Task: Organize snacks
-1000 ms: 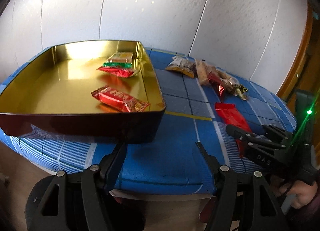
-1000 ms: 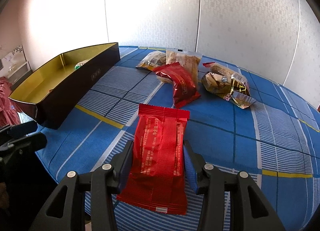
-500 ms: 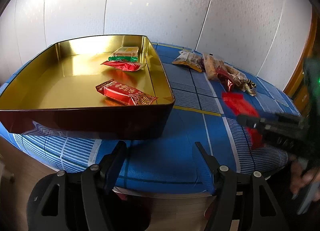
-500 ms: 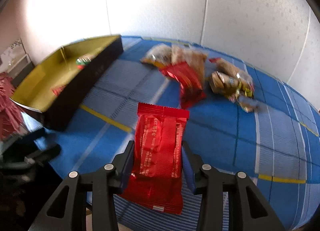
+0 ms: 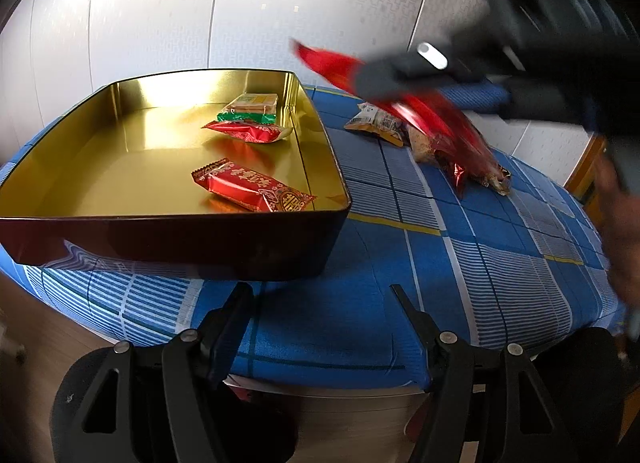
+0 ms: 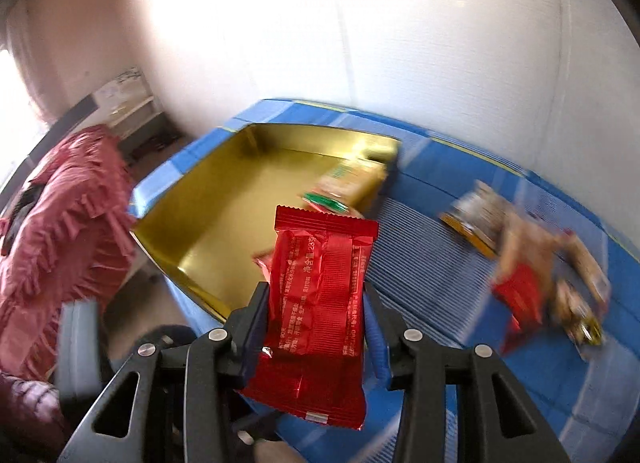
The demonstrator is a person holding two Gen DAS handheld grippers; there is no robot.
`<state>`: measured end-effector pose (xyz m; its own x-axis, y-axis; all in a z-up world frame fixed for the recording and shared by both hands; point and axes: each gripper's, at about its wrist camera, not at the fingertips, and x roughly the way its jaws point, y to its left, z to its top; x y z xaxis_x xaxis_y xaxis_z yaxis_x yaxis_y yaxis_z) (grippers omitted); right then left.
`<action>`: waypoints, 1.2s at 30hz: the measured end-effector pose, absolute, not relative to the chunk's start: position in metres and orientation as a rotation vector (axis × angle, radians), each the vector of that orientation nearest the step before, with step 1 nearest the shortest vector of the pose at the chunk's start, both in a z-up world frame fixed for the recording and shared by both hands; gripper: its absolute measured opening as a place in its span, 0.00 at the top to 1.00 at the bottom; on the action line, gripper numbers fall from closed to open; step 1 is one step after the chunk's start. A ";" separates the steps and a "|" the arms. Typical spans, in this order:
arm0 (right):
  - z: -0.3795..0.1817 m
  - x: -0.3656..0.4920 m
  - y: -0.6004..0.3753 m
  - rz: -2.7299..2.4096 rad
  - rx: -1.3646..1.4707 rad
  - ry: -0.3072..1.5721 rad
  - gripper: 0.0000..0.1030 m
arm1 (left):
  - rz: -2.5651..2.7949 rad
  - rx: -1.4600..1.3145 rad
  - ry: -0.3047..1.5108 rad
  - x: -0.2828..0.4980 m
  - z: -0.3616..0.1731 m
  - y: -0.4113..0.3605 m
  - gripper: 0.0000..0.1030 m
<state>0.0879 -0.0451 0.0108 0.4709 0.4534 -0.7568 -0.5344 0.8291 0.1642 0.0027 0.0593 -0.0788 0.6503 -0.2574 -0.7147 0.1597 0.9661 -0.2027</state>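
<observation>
A gold-lined tin (image 5: 120, 219) (image 6: 192, 223) stands on the blue checked table, holding two red packets (image 5: 250, 187) and a green-edged biscuit pack (image 5: 250, 107). My right gripper (image 6: 316, 303) is shut on a plain red snack packet (image 6: 320, 291), held in the air near the tin's corner. In the left wrist view that packet (image 5: 332, 63) shows blurred above the tin's right side, with the right gripper (image 5: 384, 79) around it. My left gripper (image 5: 324, 303) hangs open over the table's near edge, with nothing between its fingers.
A heap of loose snacks (image 5: 432, 139) (image 6: 532, 267) lies on the blue cloth right of the tin. A person's hand (image 5: 624, 231) shows at the right. A pink fringed cloth (image 6: 64, 239) and a low shelf (image 6: 128, 111) stand left of the table.
The right gripper lifted the red packet off the cloth and carried it up and left toward the tin, turning as it went. The left gripper stayed put.
</observation>
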 end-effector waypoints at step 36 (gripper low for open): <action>-0.022 0.151 0.033 0.622 -0.222 0.971 0.51 | -0.229 -0.110 0.828 0.002 -0.082 0.050 0.34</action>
<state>0.1513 0.0327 -0.0224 0.4086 0.3926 -0.8239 -0.5842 0.8061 0.0944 0.0024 0.0504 -0.0823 0.6535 -0.2443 -0.7164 0.1585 0.9697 -0.1860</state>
